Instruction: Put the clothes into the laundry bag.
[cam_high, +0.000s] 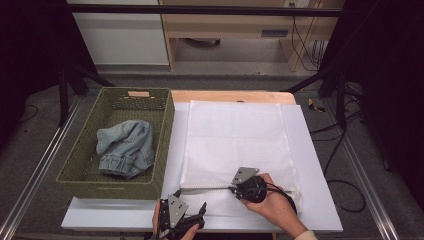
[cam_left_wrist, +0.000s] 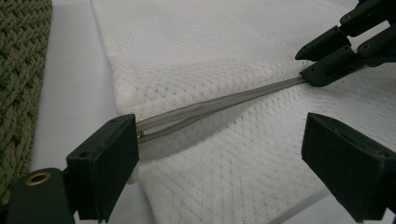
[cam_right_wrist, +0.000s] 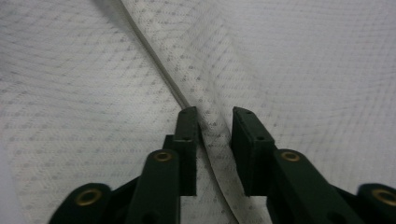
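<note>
Work in hand: opening the white mesh zippered laundry bag (cam_high: 235, 145) that lies flat on the white table board (cam_high: 320, 200), at 3 o'clock from the olive woven basket (cam_high: 75, 167).

Bag position: its grey zipper line (cam_left_wrist: 219, 105) runs along the near edge, toward the 6 o'clock side of the board; the small metal zipper pull (cam_left_wrist: 140, 135) sits at the left end, just beside the left jaw of the left gripper (cam_left_wrist: 219, 154).

Risk, slipping fabric: the right gripper (cam_right_wrist: 215, 135) pinches only a thin fold of mesh beside the zipper; I judge a tug could pull the fold free.

Risk, missed pull: the pull is tiny and lies at the edge of one pad, so the left jaws may shut on cloth instead and jam the slider.

Risk, dragging: with the bag loose on the board, pulling could slide the whole bag toward 9 o'clock rather than open it.

Left gripper: jaws spread wide, straddling the zipper end, gripping nothing.

Right gripper: jaws nearly together with a ridge of mesh between them at the zipper; whether the pads press fully I cannot tell.

Basket contents: a crumpled light-blue denim garment (cam_high: 125, 147), well apart from both grippers.
</note>
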